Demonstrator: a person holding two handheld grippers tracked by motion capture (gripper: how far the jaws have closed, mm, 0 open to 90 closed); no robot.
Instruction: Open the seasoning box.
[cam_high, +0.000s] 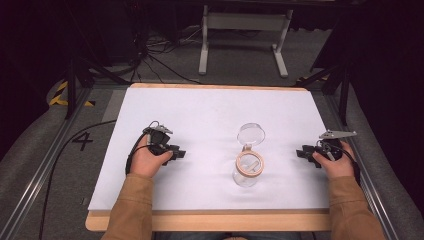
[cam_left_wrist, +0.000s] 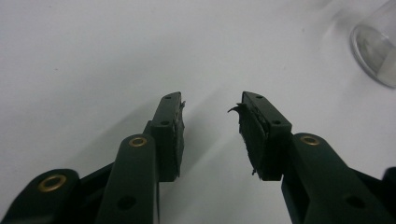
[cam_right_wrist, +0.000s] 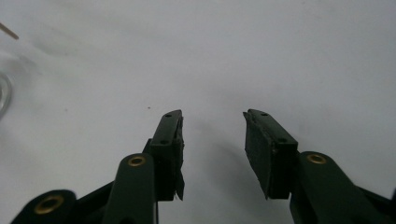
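Black jaws of my left gripper (cam_left_wrist: 211, 122) stood parted over bare white sheet in the lower half of its own view, grasping nothing; frayed pad edges showed on both. My right gripper (cam_right_wrist: 212, 135) was likewise released, jaws apart with nothing between them. From above, my left gripper (cam_high: 172, 151) lay at left of centre and my right gripper (cam_high: 306, 152) at the right edge of the table (cam_high: 200, 220), each well apart from the glass jar (cam_high: 248, 170) standing between them, low in the middle of the frame.

That jar was clear, with a tan ring around its mouth and its round glass lid (cam_high: 251, 134) swung open behind it on a hinge. In the left gripper view its glass base (cam_left_wrist: 376, 53) sat at upper right.

I judged the better approach was to steady the body with one gripper before touching the lid, closing gently since smooth glass slips.
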